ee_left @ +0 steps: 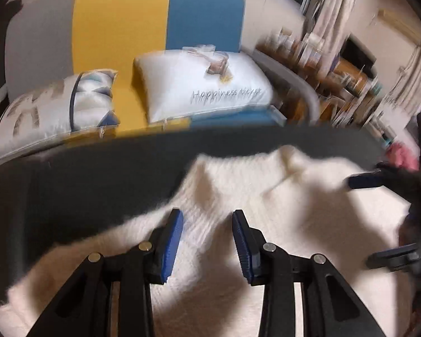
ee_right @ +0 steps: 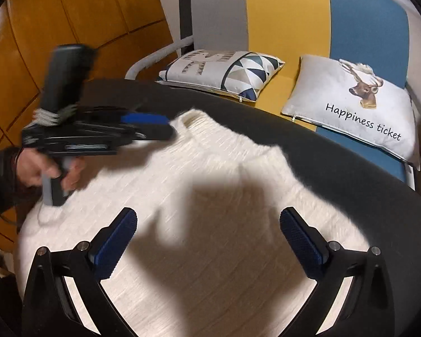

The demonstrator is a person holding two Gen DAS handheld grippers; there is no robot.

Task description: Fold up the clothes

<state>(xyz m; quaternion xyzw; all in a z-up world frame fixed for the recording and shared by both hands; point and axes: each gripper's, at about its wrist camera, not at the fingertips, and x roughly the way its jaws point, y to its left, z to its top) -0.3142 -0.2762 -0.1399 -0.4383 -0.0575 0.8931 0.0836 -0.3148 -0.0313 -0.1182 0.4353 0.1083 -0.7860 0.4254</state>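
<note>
Right claw [ee_right: 207, 241] spread wide at lower frame over cream sweater [ee_right: 210, 168] on dark surface [ee_right: 350, 157], left claw [ee_left: 207, 244] parted above it, two cushions [ee_right: 350, 104] on striped sofa [ee_right: 289, 14] upper right, wooden panels [ee_right: 70, 14] upper left.

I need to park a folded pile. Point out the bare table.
Free: the dark table strip between the white sweater and the sofa cushions, and the table's left part beside the sweater. Crowded: the middle, covered by sweater under both grippers.
</note>
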